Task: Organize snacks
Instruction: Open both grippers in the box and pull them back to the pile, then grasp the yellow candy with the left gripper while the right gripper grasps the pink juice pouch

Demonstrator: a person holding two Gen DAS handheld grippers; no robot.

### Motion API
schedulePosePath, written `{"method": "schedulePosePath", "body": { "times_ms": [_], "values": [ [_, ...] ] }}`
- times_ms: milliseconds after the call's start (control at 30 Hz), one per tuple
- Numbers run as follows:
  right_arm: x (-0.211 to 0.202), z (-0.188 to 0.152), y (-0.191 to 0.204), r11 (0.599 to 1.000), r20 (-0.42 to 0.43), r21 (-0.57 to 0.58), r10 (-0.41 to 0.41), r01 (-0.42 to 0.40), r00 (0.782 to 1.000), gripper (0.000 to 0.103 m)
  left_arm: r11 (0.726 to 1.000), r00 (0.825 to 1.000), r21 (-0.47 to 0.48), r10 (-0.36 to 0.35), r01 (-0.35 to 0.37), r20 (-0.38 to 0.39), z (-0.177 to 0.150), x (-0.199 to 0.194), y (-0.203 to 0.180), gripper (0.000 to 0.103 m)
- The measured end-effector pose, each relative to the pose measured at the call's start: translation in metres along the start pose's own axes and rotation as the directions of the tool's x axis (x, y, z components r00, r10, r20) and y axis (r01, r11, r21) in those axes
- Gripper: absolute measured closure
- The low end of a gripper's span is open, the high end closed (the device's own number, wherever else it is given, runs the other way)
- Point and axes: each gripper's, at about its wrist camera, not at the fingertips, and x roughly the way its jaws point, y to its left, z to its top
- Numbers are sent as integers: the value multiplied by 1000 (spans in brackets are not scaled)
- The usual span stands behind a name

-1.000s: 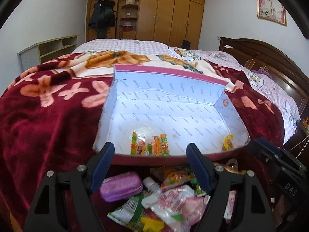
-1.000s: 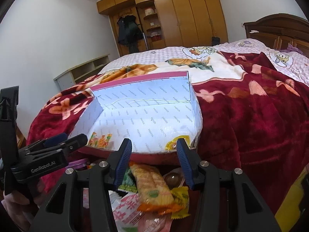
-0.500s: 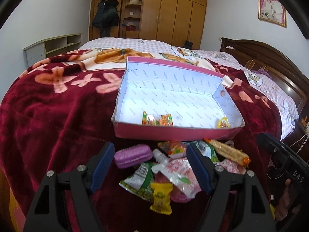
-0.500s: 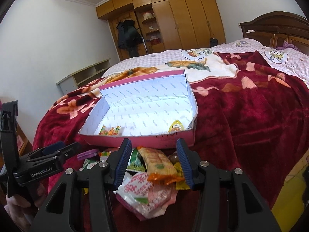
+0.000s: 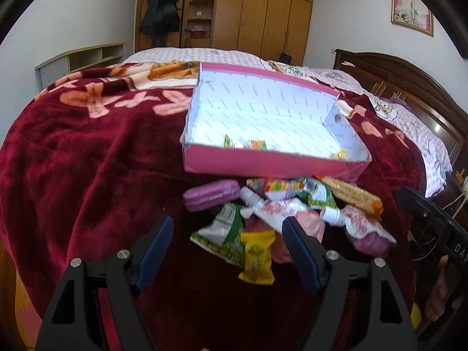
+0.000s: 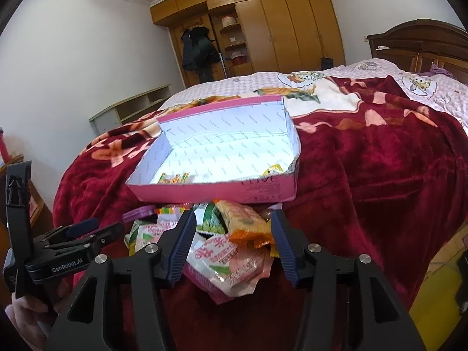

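Note:
A pink box [image 5: 272, 165] with a white lining lies open on the red blanket; a few candies [image 5: 248, 144] sit at its front wall. In front of it lies a snack pile: a purple case [image 5: 212, 194], a green packet [image 5: 225, 231], a yellow candy [image 5: 257, 259], a pink-white pouch [image 6: 225, 257] and an orange-ended bar [image 6: 245, 222]. My left gripper [image 5: 228, 220] hangs open above the pile's near edge, gripping nothing. My right gripper [image 6: 234, 215] is over the pile's right side with its jaws opening; the snacks lie below the pads, untouched.
The red floral blanket [image 5: 87, 152] drops off at the bed's near edge. A dark wooden headboard [image 5: 409, 82] stands to the right, a wardrobe [image 5: 263, 14] behind, a low shelf [image 5: 84, 58] at the left. The left gripper's body [image 6: 73, 242] shows beside the pile.
Both grippers have drawn back from the box, so the whole snack pile in front of it now shows. The right jaws stand a little wider.

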Motion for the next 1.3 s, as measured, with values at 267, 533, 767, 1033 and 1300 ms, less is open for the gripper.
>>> {"method": "schedulePosePath", "body": {
  "times_ms": [267, 533, 767, 1033, 1300],
  "values": [
    [1, -9, -1, 1000, -22, -16, 11, -12, 1000, 43, 1000, 1000, -18, -21, 21, 1, -12, -2, 0, 23],
    [6, -17, -8, 1000, -45, -4, 17, -17, 999, 42, 1000, 1000, -18, -19, 19, -13, -20, 3, -4, 28],
    [10, -23, -15, 1000, -65, 13, 17, -16, 998, 41, 999, 999, 6, -37, 38, -39, -26, 13, -13, 49],
    [14, -28, -12, 1000, -73, -5, 25, -25, 997, 33, 997, 996, 12, -75, 75, -38, -28, 18, -17, 76],
    [22, -32, -12, 1000, -91, -12, 24, -26, 996, 25, 998, 997, 0, -61, 61, -40, -27, 27, -19, 75]
  ]
}}
